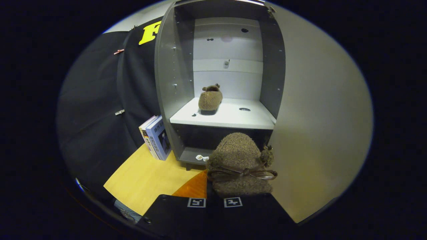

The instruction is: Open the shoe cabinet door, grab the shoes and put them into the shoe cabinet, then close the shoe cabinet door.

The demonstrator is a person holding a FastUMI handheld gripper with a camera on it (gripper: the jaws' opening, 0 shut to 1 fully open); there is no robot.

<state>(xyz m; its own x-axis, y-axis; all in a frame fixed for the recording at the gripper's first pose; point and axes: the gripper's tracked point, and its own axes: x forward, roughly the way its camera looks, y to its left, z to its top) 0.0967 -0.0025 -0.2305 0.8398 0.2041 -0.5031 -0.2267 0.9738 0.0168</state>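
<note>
Brown fuzzy slipper with a ribbon bow [241, 165], clamped between the fingers of the tool [215, 202], lies just ahead of them, toe pointing far. Its target, the white shelf [230, 118] of the open grey shoe cabinet [170, 83], lies straight beyond and higher, right of the matching slipper [210, 99] already there.

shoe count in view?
2. One shoe sits on the white shelf inside the open cabinet; the other shoe is held between the gripper fingers, just before the cabinet.
</note>
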